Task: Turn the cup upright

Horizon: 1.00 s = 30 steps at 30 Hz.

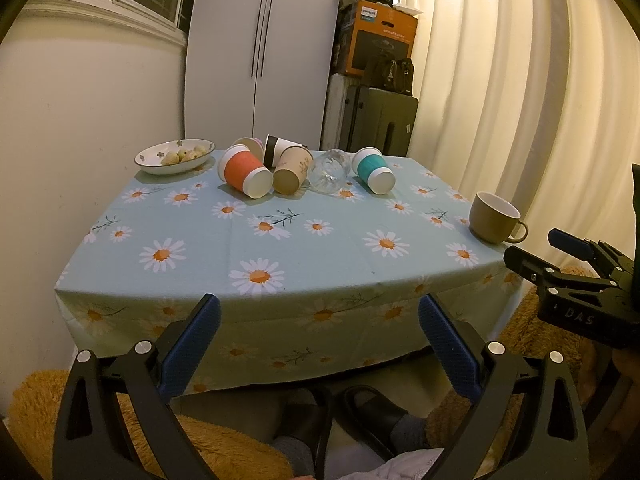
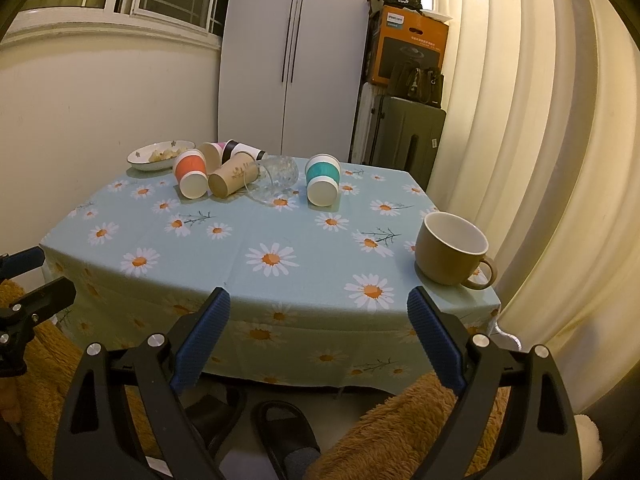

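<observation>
Several cups lie on their sides at the far end of the daisy tablecloth (image 1: pixel 304 248): an orange paper cup (image 1: pixel 242 172) (image 2: pixel 191 174), a brown paper cup (image 1: pixel 292 172) (image 2: pixel 234 179), a black-banded cup (image 1: pixel 280 148) behind them, a clear glass (image 1: pixel 330 172) (image 2: pixel 276 178) and a teal cup (image 1: pixel 373 170) (image 2: pixel 322 178). A brown mug (image 1: pixel 494 218) (image 2: pixel 452 254) stands upright at the right edge. My left gripper (image 1: pixel 320 316) is open and empty, off the near table edge. My right gripper (image 2: pixel 318 312) is open and empty, also short of the edge.
A white bowl of food (image 1: pixel 175 156) (image 2: pixel 160 155) sits at the far left corner. Behind the table stand a white cabinet (image 1: pixel 260 52), stacked boxes and suitcases (image 1: pixel 376 80) and curtains on the right. A furry brown rug and slippered feet lie below the table.
</observation>
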Available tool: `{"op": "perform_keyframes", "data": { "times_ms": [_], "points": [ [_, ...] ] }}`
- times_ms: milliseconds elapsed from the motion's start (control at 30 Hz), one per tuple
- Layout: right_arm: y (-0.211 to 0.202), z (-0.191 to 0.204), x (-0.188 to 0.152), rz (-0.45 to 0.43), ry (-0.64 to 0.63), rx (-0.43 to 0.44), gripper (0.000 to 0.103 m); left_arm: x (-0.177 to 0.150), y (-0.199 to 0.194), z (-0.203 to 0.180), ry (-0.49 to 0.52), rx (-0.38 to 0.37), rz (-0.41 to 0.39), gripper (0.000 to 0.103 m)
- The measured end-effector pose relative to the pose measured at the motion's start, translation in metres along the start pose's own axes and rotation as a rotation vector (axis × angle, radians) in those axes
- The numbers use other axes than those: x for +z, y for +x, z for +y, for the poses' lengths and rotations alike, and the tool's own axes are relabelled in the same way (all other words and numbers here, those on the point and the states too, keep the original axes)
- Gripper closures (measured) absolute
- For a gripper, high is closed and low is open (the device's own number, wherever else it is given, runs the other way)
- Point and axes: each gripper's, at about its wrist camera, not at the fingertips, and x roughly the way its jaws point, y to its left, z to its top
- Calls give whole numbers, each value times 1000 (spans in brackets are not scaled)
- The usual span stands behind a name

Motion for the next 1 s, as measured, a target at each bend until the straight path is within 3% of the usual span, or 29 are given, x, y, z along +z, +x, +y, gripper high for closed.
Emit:
{"op": "perform_keyframes", "data": {
  "times_ms": [1000],
  "points": [
    [-4, -1, 0, -18, -1, 16, 14, -1, -1, 3, -2, -3, -6, 7]
  ]
}}
